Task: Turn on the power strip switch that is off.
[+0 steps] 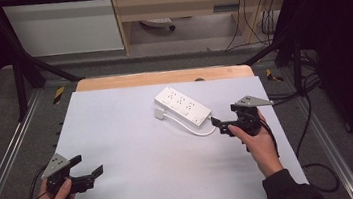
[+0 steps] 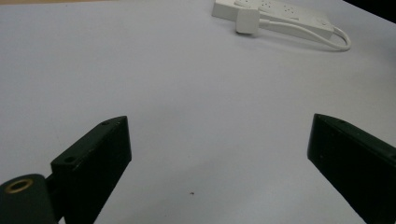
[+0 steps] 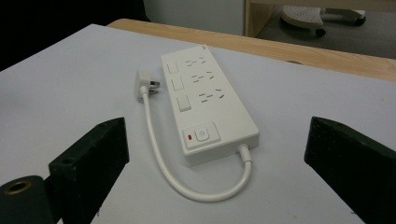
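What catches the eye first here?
A white power strip lies toward the far right of the white table, its short cord looping round to a plug beside it. The right gripper sits open just short of it; the left gripper, also open, waits at the near left corner.

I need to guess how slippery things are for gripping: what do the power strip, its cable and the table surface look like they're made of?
Power strip: apparently hard moulded plastic, white, smooth with a slight sheen and crisp edges. Cable: seemingly a flexible rubbery or PVC sheath, white, holding a smooth curve. Table surface: matte white sheet, perhaps laminate or board, with a wooden edge showing pale grain at the far side.
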A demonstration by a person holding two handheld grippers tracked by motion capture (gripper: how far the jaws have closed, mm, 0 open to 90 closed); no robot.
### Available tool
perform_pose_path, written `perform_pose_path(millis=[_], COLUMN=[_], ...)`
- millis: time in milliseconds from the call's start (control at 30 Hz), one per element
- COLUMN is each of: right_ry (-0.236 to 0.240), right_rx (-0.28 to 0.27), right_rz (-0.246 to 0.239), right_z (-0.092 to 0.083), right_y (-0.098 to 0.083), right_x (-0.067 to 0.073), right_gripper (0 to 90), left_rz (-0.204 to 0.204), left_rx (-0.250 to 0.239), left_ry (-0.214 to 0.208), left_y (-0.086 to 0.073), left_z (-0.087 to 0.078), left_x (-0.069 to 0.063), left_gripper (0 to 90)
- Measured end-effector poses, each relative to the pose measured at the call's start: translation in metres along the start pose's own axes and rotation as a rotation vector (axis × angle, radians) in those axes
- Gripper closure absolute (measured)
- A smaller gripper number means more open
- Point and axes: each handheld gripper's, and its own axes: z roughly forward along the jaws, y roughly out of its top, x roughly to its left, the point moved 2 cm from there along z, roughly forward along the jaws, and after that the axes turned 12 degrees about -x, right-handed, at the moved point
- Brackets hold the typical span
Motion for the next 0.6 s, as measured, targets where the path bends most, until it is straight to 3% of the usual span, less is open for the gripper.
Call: perform_pose_path(millis=[600], right_ry=[0.006], right_rx=[0.021], right_rz=[-0.039], right_z=[0.031], right_y=[0.012], right_x=[0.008], right_gripper=[7.6], left_rz=[0.011], left_rx=[0.015], left_ry=[0.001], left_y=[-0.001], left_z=[0.002], left_x=[0.000], left_gripper=[6.3])
